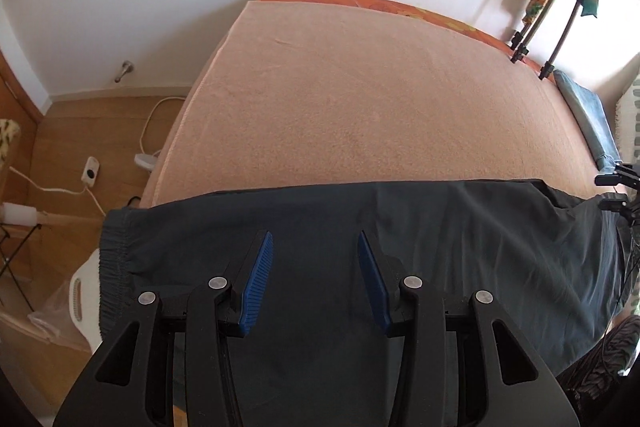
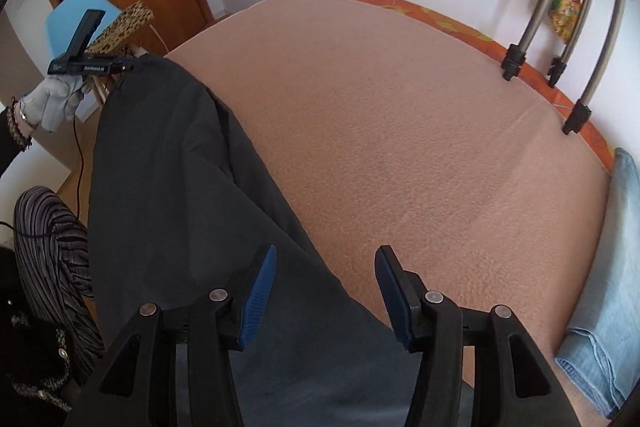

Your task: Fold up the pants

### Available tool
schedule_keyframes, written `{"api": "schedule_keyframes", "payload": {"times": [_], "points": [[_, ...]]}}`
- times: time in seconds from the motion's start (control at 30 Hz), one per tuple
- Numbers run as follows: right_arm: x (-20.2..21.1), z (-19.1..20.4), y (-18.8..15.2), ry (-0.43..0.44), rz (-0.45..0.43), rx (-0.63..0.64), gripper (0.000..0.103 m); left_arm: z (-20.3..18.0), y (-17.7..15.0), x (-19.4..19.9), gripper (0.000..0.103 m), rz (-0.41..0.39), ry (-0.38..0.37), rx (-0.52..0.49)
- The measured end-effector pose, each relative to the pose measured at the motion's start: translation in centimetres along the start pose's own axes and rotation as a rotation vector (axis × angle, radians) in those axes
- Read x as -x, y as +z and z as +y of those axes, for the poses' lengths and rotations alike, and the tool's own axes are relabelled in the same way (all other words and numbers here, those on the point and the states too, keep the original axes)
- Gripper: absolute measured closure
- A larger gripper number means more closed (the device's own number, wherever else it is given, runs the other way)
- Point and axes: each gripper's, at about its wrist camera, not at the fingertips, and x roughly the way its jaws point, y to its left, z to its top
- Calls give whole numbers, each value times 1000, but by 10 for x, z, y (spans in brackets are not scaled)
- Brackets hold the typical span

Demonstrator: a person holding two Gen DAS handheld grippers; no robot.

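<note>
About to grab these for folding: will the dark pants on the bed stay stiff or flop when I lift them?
Probably floppy: the dark pants lie flat with soft creases and drape off the bed edge. The thin, smooth-looking fabric may slide on the blanket and sag between grips.

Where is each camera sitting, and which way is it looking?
Left wrist view: sits on the left gripper, looking down over the dark pants and across the bed to the white wall; its own two blue-padded fingers show, apart.
Right wrist view: sits on the right gripper, looking down over the pants' far end; a gloved hand and a striped sleeve show at left.
Both share: pants, bed, folded jeans.
</note>
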Motion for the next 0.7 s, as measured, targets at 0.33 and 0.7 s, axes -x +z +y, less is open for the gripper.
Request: {"api": "schedule_keyframes", "payload": {"times": [0.33,0.7], "points": [[-3,35,-25,54,7,99,103,-149,40,1,60,-57,-279,-242],[-8,81,-57,73,12,145,97,-266,9,-48,60,109,-483,-473]]}}
